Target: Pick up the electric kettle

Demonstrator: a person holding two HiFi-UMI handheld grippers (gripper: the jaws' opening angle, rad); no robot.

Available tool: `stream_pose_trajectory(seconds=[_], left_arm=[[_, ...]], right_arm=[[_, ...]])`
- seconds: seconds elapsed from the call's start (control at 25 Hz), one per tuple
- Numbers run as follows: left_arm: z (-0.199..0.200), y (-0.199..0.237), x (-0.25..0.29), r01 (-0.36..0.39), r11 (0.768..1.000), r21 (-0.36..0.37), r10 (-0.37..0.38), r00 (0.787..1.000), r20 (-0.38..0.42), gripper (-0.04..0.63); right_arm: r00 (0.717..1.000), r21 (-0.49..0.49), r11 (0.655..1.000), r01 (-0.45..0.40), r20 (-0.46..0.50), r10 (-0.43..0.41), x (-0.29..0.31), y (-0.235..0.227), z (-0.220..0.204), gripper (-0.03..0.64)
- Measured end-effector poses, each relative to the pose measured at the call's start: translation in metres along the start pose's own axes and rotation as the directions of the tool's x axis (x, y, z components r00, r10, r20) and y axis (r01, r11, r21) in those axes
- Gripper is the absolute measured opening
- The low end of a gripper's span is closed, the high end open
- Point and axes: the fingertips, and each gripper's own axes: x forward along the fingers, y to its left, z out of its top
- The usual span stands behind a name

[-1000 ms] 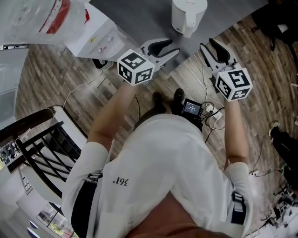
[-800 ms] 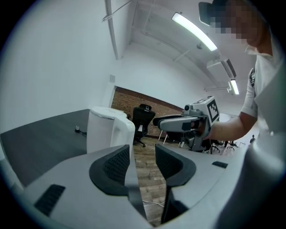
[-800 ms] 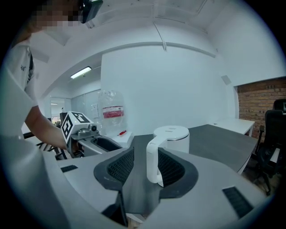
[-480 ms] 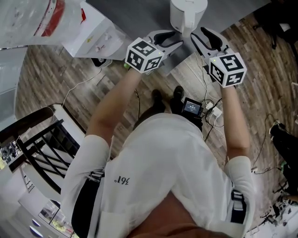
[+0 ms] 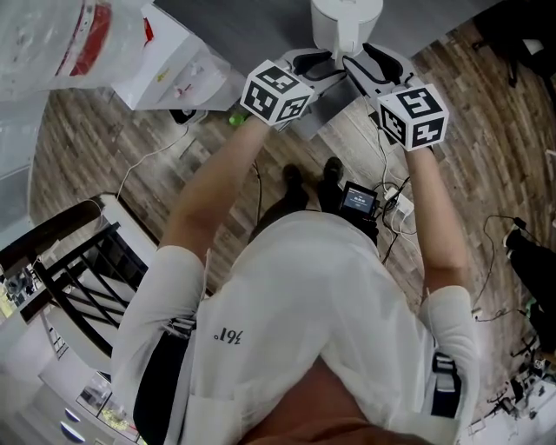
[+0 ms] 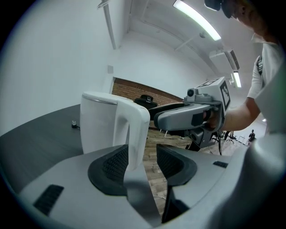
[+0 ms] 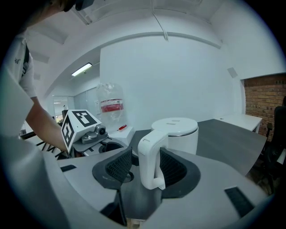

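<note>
Right gripper view shows the white plastic electric kettle's (image 7: pixel 178 132) handle (image 7: pixel 149 154) between the right gripper's (image 7: pixel 146 166) just-widened, unclenched jaws, while left gripper view shows it between the left gripper's (image 6: pixel 142 162) jaws, likewise just widened.

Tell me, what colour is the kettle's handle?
White handle, matching the white plastic electric kettle; clearest in the right gripper view.

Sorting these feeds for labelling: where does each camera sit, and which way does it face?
Head view: on the person's head, facing steeply down; shirt, forearms, left gripper, right gripper, electric kettle.
Left gripper view: on that gripper, facing along its own jaws, just opening, kettle handle between them, not clamped.
Right gripper view: likewise; jaws just opening, kettle handle between them, not clamped.
Shared: both gripper views show the kettle handle and the other gripper.
</note>
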Motion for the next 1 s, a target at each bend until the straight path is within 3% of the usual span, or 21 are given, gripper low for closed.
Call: stream_pose_trajectory(seconds=[0.48,0.76,1.0], left_arm=[[0.004,0.004,0.029,0.038,0.999,0.027,-0.037,0.999,-0.027,0.190],[0.007,0.006,0.041,0.070,0.996,0.053,-0.067,0.997,-0.047,0.190],[-0.008,0.004,0.050,0.129,0.989,0.072,-0.122,0.988,-0.099,0.190]], right_arm=[[0.997,0.041,0.997,-0.061,-0.033,0.063,0.028,-0.005,-0.008,0.173],[0.985,0.050,0.985,-0.162,-0.045,0.165,0.036,-0.002,-0.010,0.173],[0.970,-0.004,0.976,-0.217,-0.113,0.215,0.043,0.004,-0.021,0.172]])
